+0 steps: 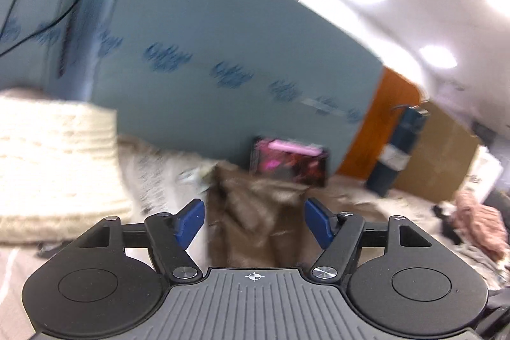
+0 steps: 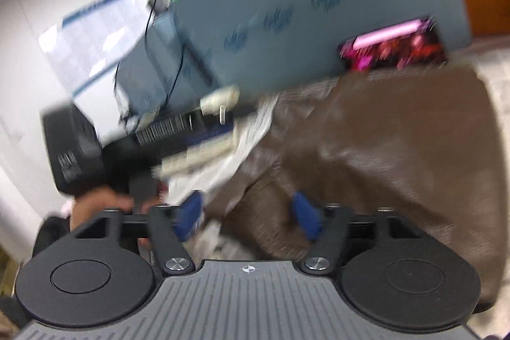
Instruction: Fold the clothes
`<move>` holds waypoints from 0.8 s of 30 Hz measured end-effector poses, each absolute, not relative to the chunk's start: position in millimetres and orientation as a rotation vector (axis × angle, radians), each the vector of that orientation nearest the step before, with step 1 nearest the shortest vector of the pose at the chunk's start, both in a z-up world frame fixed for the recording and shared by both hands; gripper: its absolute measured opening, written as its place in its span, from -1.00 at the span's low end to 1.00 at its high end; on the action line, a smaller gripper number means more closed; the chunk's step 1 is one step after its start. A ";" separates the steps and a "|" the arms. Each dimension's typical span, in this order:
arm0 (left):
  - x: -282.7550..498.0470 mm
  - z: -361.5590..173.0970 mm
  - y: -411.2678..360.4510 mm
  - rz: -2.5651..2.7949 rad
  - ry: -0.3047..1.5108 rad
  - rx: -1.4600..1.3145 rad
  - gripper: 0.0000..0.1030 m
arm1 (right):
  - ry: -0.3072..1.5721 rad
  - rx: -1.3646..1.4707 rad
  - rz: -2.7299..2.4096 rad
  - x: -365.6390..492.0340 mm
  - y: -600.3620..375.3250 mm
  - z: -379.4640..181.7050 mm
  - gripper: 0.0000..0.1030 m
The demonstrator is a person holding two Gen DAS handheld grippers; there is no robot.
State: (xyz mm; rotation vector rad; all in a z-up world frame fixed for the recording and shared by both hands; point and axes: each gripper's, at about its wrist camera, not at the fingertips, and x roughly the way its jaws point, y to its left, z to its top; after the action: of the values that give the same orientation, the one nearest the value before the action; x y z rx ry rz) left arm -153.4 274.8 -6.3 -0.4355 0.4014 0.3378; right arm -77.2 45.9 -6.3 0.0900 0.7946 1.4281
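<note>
Brown garment [image 1: 255,212], a soft, slightly shiny cloth, lay crumpled at the lower centre of the left wrist view, and in the right wrist view it spread across the right half of the frame [image 2: 398,142]. It rested on a pale, printed sheet [image 1: 159,174] covering what seemed to be a table, though the surface beneath was hidden. Both views were blurred.

The garment looked light and limp, likely to sag and slide when lifted, and not fragile. A sensible hold would be a hem or corner, one edge for each gripper, so the cloth could be drawn flat.

The left hand-held gripper [image 1: 255,223] had its blue fingers spread wide, with the brown cloth seen between them but nothing pinched. The right hand-held gripper [image 2: 247,217] was likewise spread apart, hovering at a folded edge of the garment; whether a finger touched the cloth could not be told.

Counted: one brown garment, two grippers. One cream knitted item [image 1: 57,161] filled the left of the left wrist view. One pinkish heap of clothing [image 1: 478,225] sat at the far right. One tablet with a pink screen [image 1: 290,160] leaned against a grey-blue partition [image 1: 239,37] behind.
</note>
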 end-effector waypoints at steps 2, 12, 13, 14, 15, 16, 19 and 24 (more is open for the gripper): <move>-155.2 -4.6 274.1 0.333 0.396 -0.440 0.51 | 0.776 0.051 1.460 -83.0 50.0 -10.3 0.74; -174.1 6.2 273.0 0.331 0.363 -0.516 0.56 | 0.657 0.107 1.469 -71.3 -0.7 33.3 0.90; -181.3 7.6 271.7 0.333 0.356 -0.543 0.61 | 0.636 0.118 1.436 -63.7 -7.8 36.8 0.91; -188.6 9.0 270.3 0.336 0.349 -0.569 0.71 | 0.618 0.129 1.402 -55.8 -14.5 39.8 0.91; -194.3 8.3 267.6 0.331 0.351 -0.601 0.74 | 0.619 0.146 1.361 -46.7 -18.4 39.8 0.91; -199.5 6.9 264.5 0.325 0.356 -0.634 0.75 | 0.624 0.162 1.324 -37.3 -21.6 38.9 0.91; -211.6 1.1 255.8 0.298 0.380 -0.741 0.75 | 0.651 0.193 1.214 -9.8 -27.6 30.8 0.90; -208.3 -16.7 247.5 0.242 0.482 -0.913 0.82 | 0.785 0.304 1.095 32.0 -26.3 9.7 0.90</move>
State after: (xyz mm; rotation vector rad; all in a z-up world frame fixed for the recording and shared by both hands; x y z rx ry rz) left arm -208.3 247.5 -16.7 -0.9126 0.4824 0.2415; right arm 32.0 -26.3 9.7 0.3045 0.7849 1.0952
